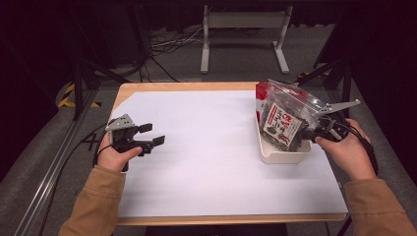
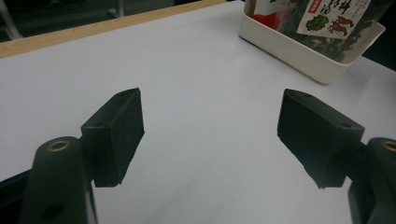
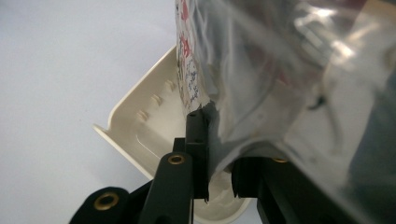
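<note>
Left gripper (image 1: 147,137), at the desk's left edge: jaws spread wide, nothing between them, hovering over the white sheet (image 1: 206,147) with bare paper ahead in the left gripper view.

Centre: open expanse of sheet on the wooden desk (image 1: 147,87), well apart from either hand.

Right of centre: cream tray (image 1: 282,156) on the sheet, holding a clear bag (image 1: 282,120) of dark dried greens with a red-and-white label, standing tilted above the tray's rim, lower end inside the tray.

Right gripper (image 1: 319,130), at the tray's right side: jaws nearly closed, pinching a thin fold of the bag's film, seen close up in the right gripper view as crumpled plastic clamped between the two black pads (image 3: 198,140).

Risks, judged from this pose: slippery film pulling free of so narrow a pinch, dropping the bag askew over the rim; tall, top-heavy bag toppling out once released; light tray dragged or tipped by a sideways pull, with no support from the idle left gripper.
</note>
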Tool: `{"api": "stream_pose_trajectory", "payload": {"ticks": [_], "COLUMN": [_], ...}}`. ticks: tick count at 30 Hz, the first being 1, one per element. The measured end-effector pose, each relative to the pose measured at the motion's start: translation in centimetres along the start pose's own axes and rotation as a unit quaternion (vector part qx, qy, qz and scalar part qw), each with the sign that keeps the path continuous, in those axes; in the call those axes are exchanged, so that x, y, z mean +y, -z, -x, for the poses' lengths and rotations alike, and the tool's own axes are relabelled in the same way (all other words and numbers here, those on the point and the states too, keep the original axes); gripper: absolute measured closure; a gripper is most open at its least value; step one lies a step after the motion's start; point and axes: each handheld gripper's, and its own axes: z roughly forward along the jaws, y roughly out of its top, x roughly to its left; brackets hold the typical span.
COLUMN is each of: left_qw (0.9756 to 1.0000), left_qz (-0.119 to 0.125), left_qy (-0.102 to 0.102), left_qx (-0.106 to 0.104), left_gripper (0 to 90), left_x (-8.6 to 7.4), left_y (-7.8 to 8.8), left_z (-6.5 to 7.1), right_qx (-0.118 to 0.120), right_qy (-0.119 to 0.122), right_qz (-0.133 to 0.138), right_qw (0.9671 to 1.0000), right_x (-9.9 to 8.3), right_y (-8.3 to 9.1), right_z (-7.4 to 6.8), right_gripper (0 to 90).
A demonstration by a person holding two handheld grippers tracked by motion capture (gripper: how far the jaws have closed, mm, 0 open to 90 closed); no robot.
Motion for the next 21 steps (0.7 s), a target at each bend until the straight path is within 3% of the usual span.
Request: {"api": "stream_pose_trajectory", "payload": {"ticks": [9,15,21], "left_qw": [1.0,1.0,1.0], "left_qz": [-0.002,0.001,0.003], "left_qy": [0.004,0.005,-0.006], "left_qx": [-0.002,-0.001,0.006], "left_gripper": [23.3,21.9,18.5], "left_x": [0.0,0.0,-0.1], "left_y": [-0.2,-0.1,0.3], "left_z": [-0.1,-0.2,0.0], "right_qx": [-0.002,0.011,0.023], "right_qy": [-0.019,-0.025,-0.037], "right_qz": [0.012,0.045,0.095], "right_qw": [0.9998,0.9986,0.9946], "right_x": [-0.2,-0.6,-1.3], "right_y": [-0.1,0.0,0.2], "right_z": [0.7,0.9,0.6], "right_gripper": [79.3,77.1,59.5]}}
